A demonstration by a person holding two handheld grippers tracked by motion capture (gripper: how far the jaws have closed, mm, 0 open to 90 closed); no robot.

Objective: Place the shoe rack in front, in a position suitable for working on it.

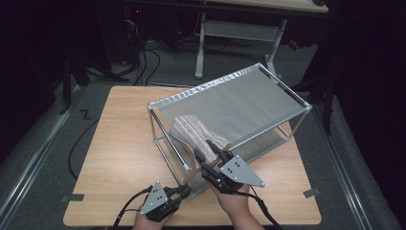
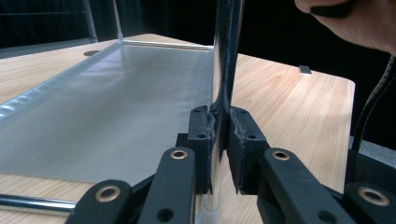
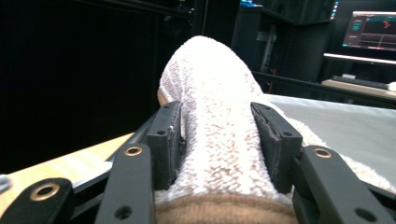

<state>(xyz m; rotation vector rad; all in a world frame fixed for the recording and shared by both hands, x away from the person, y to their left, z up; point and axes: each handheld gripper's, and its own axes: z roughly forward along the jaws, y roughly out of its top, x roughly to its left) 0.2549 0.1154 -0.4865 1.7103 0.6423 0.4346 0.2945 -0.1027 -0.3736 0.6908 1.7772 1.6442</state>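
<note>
Sock (image 1: 191, 132): pale knit, brown cuff, draped over front top rail of metal rack (image 1: 268, 84). Right gripper (image 1: 214, 154) pinches sock near cuff. Left gripper (image 1: 187, 189) clamped on rack's front corner post (image 2: 223, 70). Rack stands on wooden table (image 1: 119, 158); grey floor, dark room beyond. Sock toe probably hangs inside rack; unclear.

One slipper (image 1: 195, 134), one metal rack (image 1: 230, 103), one table (image 1: 124, 143), two tools.

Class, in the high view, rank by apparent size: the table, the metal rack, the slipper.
1. table
2. metal rack
3. slipper, which leans on the rack's near end, gripped by the right gripper.
</note>
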